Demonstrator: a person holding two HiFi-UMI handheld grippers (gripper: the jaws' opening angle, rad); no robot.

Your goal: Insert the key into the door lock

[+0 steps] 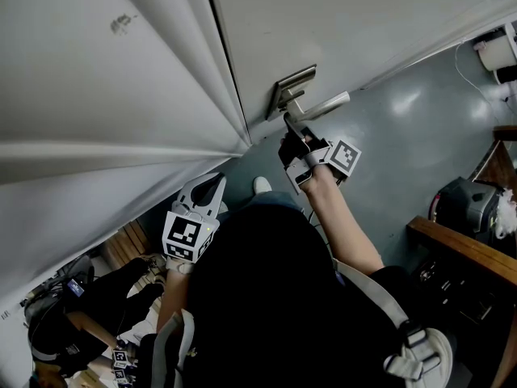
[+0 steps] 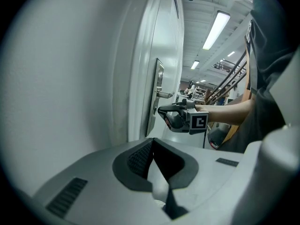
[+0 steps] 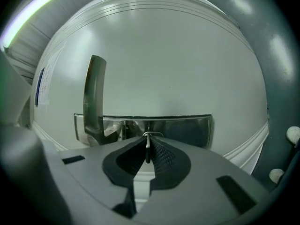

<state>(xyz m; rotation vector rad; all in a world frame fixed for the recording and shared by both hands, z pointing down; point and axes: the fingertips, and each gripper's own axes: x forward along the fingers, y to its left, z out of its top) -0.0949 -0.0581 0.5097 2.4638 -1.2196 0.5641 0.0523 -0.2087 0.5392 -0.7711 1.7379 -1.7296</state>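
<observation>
A white door point(image 1: 347, 31) carries a metal lock plate point(image 1: 284, 90) with a lever handle point(image 1: 323, 105). My right gripper point(image 1: 291, 127) is just below the handle, its tips at the plate. In the right gripper view the jaws are shut on a thin metal key point(image 3: 147, 149), seen edge-on, whose front end meets the lock plate point(image 3: 183, 129) beside the handle point(image 3: 93, 95); how deep it sits is hidden. My left gripper point(image 1: 208, 194) hangs lower by the door frame, shut and empty point(image 2: 152, 157). From there I see the right gripper point(image 2: 174, 115) against the lock plate point(image 2: 158, 90).
The door frame's mouldings point(image 1: 161, 95) run along the left. A grey floor point(image 1: 420, 136) lies beyond the door. A wooden bench edge point(image 1: 460, 245) and a dark bag point(image 1: 464, 204) stand at the right. Black bags and gear point(image 1: 89, 305) lie at the lower left.
</observation>
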